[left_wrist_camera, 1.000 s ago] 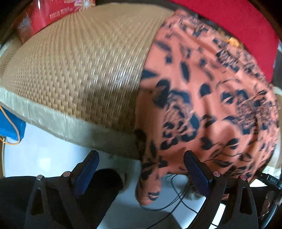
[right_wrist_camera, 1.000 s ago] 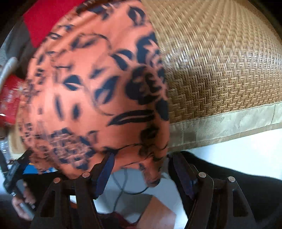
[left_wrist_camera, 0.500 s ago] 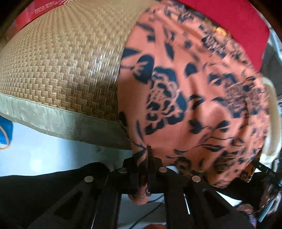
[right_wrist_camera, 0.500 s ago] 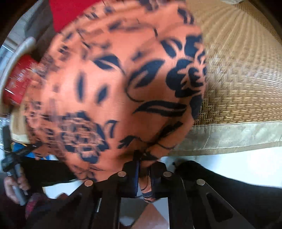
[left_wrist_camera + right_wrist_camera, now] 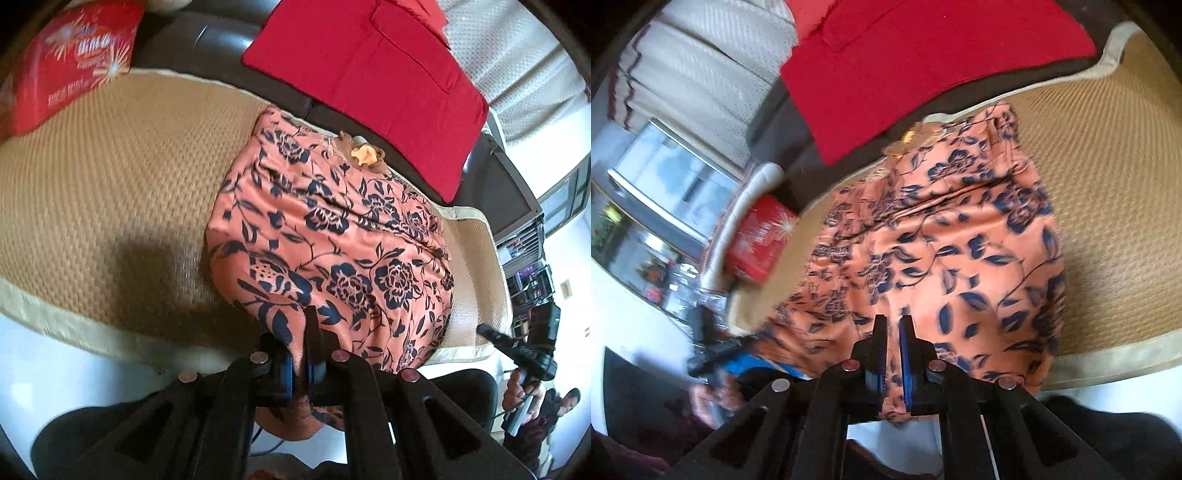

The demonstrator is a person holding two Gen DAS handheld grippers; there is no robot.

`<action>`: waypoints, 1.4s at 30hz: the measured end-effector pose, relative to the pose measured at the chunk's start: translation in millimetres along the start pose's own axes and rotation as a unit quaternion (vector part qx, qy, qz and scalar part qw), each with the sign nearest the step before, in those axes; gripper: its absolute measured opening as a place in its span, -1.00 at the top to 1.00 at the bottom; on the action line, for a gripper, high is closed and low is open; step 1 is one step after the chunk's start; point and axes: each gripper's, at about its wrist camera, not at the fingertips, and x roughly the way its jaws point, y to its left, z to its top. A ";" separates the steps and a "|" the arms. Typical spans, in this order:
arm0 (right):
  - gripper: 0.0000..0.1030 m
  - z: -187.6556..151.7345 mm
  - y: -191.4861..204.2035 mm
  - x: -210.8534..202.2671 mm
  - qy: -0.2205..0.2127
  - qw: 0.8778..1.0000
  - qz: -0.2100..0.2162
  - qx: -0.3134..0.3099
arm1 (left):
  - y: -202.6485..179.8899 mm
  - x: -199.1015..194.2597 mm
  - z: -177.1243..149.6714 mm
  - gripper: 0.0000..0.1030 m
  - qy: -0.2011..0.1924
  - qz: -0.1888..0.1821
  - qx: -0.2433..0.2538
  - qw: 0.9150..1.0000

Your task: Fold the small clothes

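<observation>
An orange garment with dark blue flowers (image 5: 332, 229) lies on a woven straw mat (image 5: 110, 177) over a sofa seat. My left gripper (image 5: 301, 347) is shut on the garment's near hem at its left corner and lifts it. In the right wrist view the same garment (image 5: 942, 240) spreads ahead, and my right gripper (image 5: 893, 332) is shut on its near hem at the other corner. The hem hangs below both pairs of fingers. The right gripper also shows at the far right of the left wrist view (image 5: 524, 350).
A red cushion (image 5: 369, 74) leans on the sofa back behind the garment. A red box (image 5: 70, 62) sits at the mat's far left, and a red box (image 5: 761, 236) shows in the right wrist view. The mat's beige border (image 5: 74, 317) marks the seat's front edge.
Both grippers went from open to shut on the garment's near hem, then rose and pulled back, lifting the hem off the seat's front edge.
</observation>
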 end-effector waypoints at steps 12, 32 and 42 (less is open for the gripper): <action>-0.67 -65.4 -91.3 63.4 0.111 0.980 -0.104 0.131 | -12.2 15.9 -15.8 0.90 0.024 -0.013 0.011 1.000; 0.78 -99.3 -50.6 96.3 0.143 0.989 -0.026 -0.026 | -18.4 -21.8 -16.3 0.90 -0.004 -0.014 0.012 1.000; 0.82 -74.4 -27.3 70.6 0.093 0.995 -0.007 -0.028 | -18.3 -18.3 -4.6 0.90 -0.005 -0.017 0.010 1.000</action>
